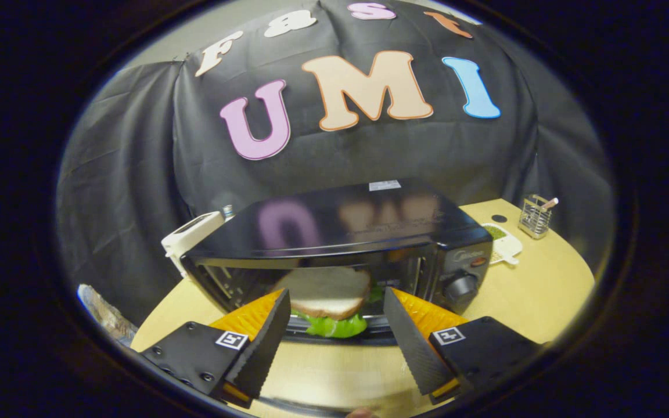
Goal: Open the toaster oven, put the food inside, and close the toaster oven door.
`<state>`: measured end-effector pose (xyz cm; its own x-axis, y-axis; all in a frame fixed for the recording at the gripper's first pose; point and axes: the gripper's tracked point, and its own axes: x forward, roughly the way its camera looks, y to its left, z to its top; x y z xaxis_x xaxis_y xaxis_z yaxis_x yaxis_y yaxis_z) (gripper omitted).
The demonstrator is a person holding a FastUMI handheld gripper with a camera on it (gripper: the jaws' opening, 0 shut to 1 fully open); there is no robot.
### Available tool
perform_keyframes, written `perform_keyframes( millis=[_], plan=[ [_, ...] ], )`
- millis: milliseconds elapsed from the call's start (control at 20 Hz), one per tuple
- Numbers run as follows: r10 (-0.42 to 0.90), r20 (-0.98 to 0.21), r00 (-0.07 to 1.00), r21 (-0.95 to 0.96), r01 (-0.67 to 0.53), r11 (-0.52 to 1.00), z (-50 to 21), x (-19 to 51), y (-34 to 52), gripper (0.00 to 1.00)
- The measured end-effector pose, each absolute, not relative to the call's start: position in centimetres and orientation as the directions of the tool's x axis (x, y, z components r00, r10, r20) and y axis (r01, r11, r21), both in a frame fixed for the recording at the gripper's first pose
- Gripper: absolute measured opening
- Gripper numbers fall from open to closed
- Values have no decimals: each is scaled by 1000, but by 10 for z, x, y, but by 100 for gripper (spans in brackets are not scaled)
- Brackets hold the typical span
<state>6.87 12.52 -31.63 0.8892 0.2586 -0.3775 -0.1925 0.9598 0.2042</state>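
A black toaster oven (346, 223) stands on the round wooden table (538, 296), its door (334, 371) folded down flat toward me under the fingers. A sandwich (326, 296) of white bread with green lettuce sits in the oven's mouth, on the rack just past the door hinge. My gripper (335, 295) is open, its fingers spread to either side of the sandwich with the tips at the oven opening. Neither finger presses on the bread. The oven's knob (462, 285) is on its right panel.
A white device (190, 233) leans against the oven's left side. Behind the oven to the right lie a white board with something green (500, 241) and a wire holder (535, 216). The black cloth wall hangs close behind the table.
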Motion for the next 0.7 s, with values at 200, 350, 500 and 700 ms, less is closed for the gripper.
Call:
perform_keyframes(
  millis=[200, 350, 500, 700],
  plan=[
    [262, -410, 874, 195, -197, 961, -308, 24, 103, 99],
    [262, -482, 836, 158, -211, 965, -323, -18, 89, 99],
    [278, -563, 778, 169, -220, 961, -353, -56, 85, 99],
    [303, -656, 691, 230, -199, 952, -399, -83, 86, 99]
  ],
)
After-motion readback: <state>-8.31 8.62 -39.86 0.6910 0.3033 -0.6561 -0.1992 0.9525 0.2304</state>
